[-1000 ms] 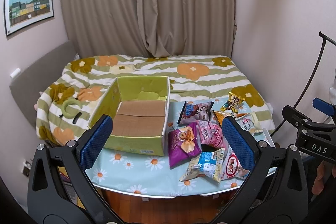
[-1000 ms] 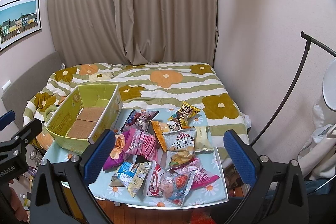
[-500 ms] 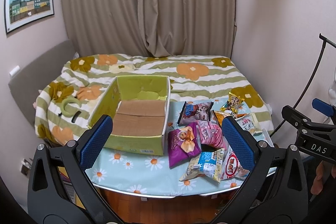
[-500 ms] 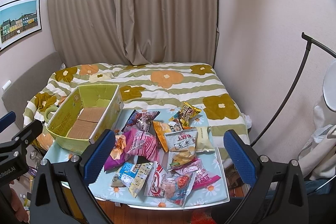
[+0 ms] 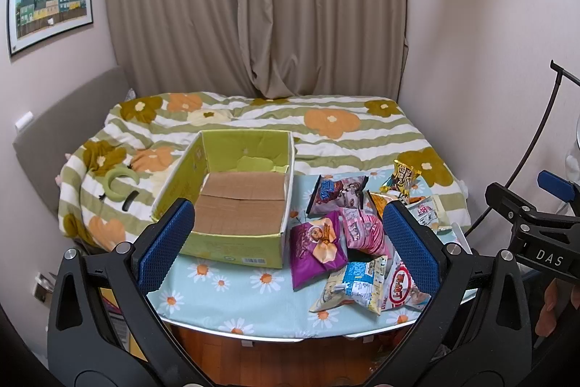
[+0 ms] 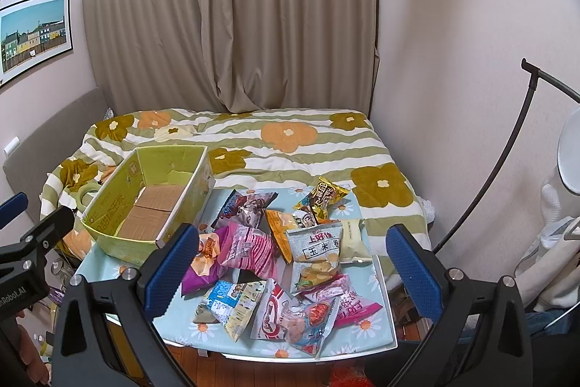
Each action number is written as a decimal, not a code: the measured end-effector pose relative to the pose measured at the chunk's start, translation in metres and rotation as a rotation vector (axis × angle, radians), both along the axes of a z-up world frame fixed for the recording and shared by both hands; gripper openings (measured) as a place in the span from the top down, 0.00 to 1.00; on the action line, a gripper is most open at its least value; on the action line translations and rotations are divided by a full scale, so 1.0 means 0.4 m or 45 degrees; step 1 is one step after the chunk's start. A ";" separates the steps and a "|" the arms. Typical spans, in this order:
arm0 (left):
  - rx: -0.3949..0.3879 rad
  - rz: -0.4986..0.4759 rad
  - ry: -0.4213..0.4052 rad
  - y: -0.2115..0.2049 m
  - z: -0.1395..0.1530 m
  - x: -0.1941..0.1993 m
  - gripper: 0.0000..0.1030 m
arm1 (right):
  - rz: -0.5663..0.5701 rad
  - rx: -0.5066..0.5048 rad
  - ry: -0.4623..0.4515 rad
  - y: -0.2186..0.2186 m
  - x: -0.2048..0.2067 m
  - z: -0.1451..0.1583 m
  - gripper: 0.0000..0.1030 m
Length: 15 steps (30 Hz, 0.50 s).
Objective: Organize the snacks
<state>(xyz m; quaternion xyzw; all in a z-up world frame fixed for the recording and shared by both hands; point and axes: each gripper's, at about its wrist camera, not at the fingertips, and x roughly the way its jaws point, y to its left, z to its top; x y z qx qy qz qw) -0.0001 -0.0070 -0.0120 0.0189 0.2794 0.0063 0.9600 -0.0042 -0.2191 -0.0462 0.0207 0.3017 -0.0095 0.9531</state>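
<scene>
1. The snacks are heaped as a loose pile of crinkly foil and plastic packets on the right half of the daisy-print light-blue tablecloth, overlapping each other. None is in the box yet, so by the look of it the sorting is not started.
2. The open green cardboard box with a bare brown floor is sat just to the left of the pile on the same cloth, its long axis running away from the cameras toward the flower-striped bed.
3. The shiny purple packet and the pink striped packet are found on the pile's box-side edge, touching each other; the grey-white corn-snack bag lies nearer the middle.
4. The right gripper is held wide open with nothing between its blue pads, and the pile is framed dead ahead and below it.
5. The left gripper is spread wide too and empty; mostly the box's right wall and the purple packet are framed, with the rest of the pile off to its right.
6. So the right one is probably better lined up for the pile, with any carry going leftward to the box. The left could be kept for the purple packet.
</scene>
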 end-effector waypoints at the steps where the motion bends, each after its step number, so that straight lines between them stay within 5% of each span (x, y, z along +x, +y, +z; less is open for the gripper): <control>1: 0.000 0.000 0.000 0.000 0.000 0.000 0.01 | -0.001 0.000 0.000 0.000 0.000 0.001 0.00; 15: 0.000 -0.036 0.057 0.001 0.003 0.019 0.01 | -0.030 0.015 0.011 -0.013 -0.001 -0.007 0.00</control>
